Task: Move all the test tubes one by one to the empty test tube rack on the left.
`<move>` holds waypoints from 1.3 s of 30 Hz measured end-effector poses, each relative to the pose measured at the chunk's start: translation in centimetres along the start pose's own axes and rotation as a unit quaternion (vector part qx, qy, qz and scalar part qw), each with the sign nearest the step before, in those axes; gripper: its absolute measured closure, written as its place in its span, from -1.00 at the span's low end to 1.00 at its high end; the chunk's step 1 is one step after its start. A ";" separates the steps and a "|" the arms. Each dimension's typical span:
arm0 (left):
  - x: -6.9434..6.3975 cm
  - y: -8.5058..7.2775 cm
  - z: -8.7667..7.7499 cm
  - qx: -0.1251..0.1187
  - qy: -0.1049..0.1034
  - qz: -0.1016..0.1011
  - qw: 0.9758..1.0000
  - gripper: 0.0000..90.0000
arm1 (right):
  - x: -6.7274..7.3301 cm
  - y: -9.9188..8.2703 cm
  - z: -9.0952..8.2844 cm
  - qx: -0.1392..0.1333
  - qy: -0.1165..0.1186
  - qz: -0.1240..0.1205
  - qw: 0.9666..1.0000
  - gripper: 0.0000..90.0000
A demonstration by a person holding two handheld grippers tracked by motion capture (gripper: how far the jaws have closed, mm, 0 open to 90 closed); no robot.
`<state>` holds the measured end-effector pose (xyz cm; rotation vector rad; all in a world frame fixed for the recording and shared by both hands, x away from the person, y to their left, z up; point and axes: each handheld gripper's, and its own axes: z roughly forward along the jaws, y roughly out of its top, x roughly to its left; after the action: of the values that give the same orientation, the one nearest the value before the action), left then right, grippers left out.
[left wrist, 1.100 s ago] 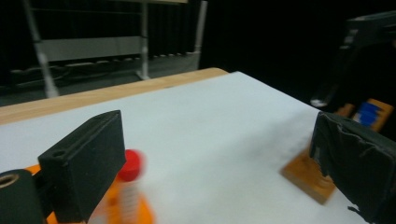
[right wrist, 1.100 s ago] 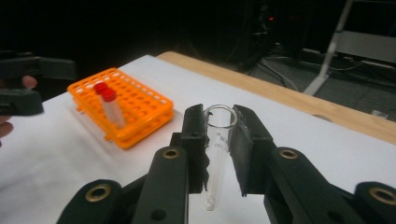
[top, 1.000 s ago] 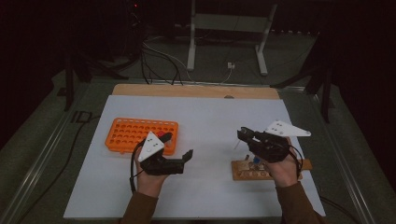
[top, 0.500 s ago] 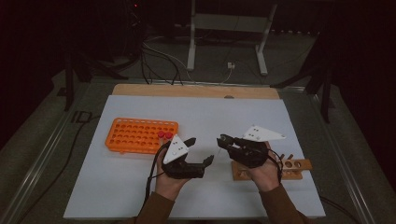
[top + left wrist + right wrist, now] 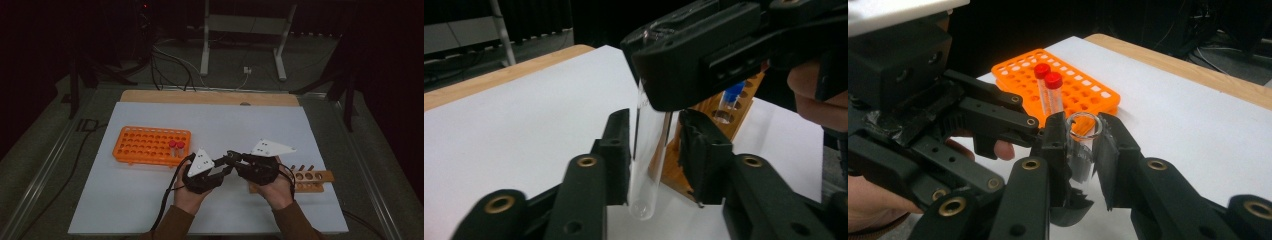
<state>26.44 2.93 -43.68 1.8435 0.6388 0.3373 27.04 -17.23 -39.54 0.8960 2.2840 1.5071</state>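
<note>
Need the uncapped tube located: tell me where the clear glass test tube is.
In the left gripper view, the clear glass test tube hangs upright between both claws mid-table, right claw gripping its open top, left of the wooden rack.

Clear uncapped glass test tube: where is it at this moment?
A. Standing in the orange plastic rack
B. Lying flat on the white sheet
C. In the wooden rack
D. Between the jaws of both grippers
D: the clear uncapped glass test tube hangs upright between the left gripper jaws while the right gripper clamps its open top.
</note>
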 end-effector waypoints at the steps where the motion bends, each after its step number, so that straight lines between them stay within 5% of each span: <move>1: 0.0 0.0 0.0 0.002 0.001 0.000 1.000 0.56 | 0.0 -0.1 0.0 0.002 0.001 0.001 1.000 0.69; 7: -0.1 -0.1 0.0 0.005 0.004 0.010 1.000 0.70 | -0.2 -0.3 -0.1 0.001 0.006 0.001 1.000 0.61; 12: 0.5 -0.3 -0.7 0.007 0.011 0.005 1.000 0.70 | -0.8 -0.2 -1.5 -0.032 -0.001 -0.009 0.999 -0.08; 19: 2.0 -0.5 -2.8 -0.005 0.032 -0.014 0.999 0.70 | -2.7 -0.8 -3.6 -0.027 -0.056 0.009 0.998 -0.53; 29: 4.4 -0.4 -6.4 -0.033 0.072 -0.031 0.996 0.70 | -4.9 -2.2 -6.0 -0.028 -0.108 0.032 0.993 -0.77; 39: 7.2 -1.4 -9.6 -0.056 0.130 -0.049 0.989 0.70 | -6.8 -3.7 -8.3 -0.042 -0.151 0.063 0.986 -0.86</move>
<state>27.00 14.88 -42.07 1.6674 0.8683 0.5424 26.66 -28.57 -40.10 1.1760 1.9661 1.3938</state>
